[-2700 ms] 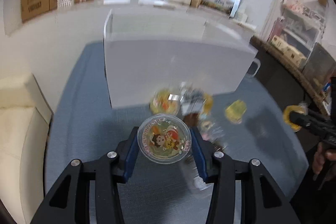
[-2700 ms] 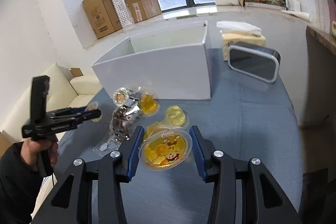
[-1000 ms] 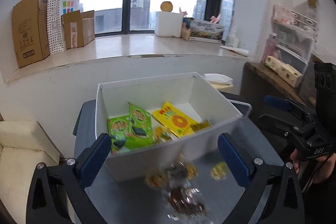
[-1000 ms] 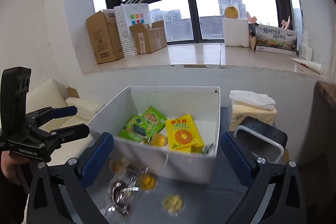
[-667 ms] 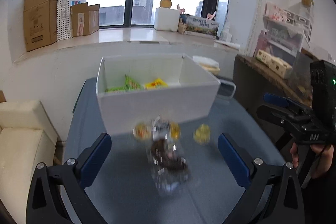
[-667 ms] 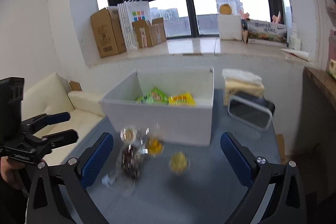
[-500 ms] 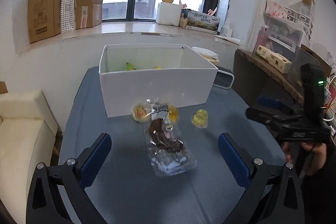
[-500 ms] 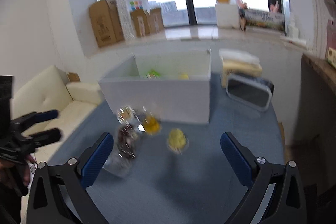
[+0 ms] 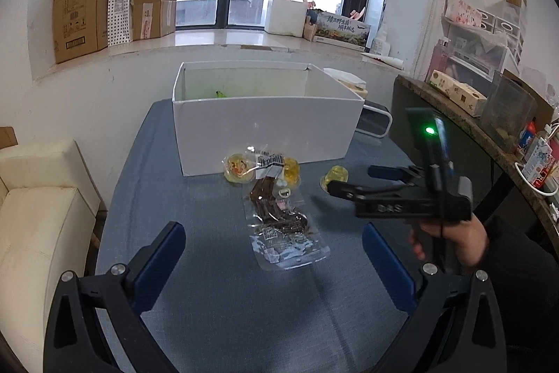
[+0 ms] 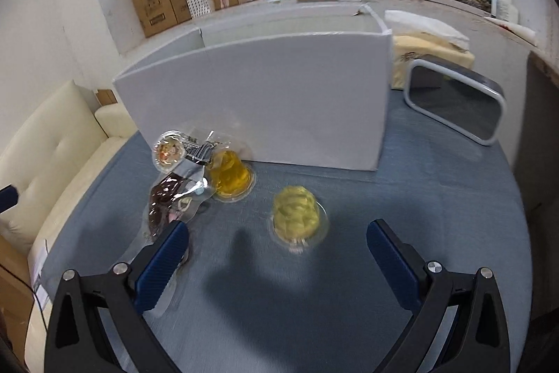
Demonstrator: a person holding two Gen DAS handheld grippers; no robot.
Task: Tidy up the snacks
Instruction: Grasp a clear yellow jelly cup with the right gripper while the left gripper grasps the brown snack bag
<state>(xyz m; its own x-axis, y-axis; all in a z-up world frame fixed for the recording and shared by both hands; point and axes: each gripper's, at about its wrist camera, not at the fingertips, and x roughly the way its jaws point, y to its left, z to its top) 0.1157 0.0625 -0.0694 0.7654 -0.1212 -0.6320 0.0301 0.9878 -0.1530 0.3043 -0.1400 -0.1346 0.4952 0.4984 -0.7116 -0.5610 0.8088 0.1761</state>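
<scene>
A white box point(image 9: 269, 124) stands at the back of the blue table; it also shows in the right wrist view point(image 10: 258, 100). In front of it lie a clear packet of dark snack point(image 9: 283, 226), a jelly cup with a cartoon lid point(image 9: 237, 167), an amber jelly cup point(image 10: 230, 175) and a pale yellow jelly cup point(image 10: 297, 215). My left gripper point(image 9: 276, 264) is open and empty, above the near end of the packet. My right gripper point(image 10: 279, 254) is open and empty, low over the pale yellow cup; it also shows in the left wrist view point(image 9: 353, 182).
A framed mirror point(image 10: 457, 103) and a tissue pack point(image 10: 426, 48) stand right of the box. A cream sofa point(image 9: 38, 208) is left of the table. A dark side table point(image 9: 464, 128) with clutter is on the right. Cardboard boxes point(image 9: 80, 9) line the windowsill.
Both grippers held jelly cups 2.7 s ago, then opened empty over the box. Since then both have pulled back and come down toward the snacks on the table; the right one is lowest.
</scene>
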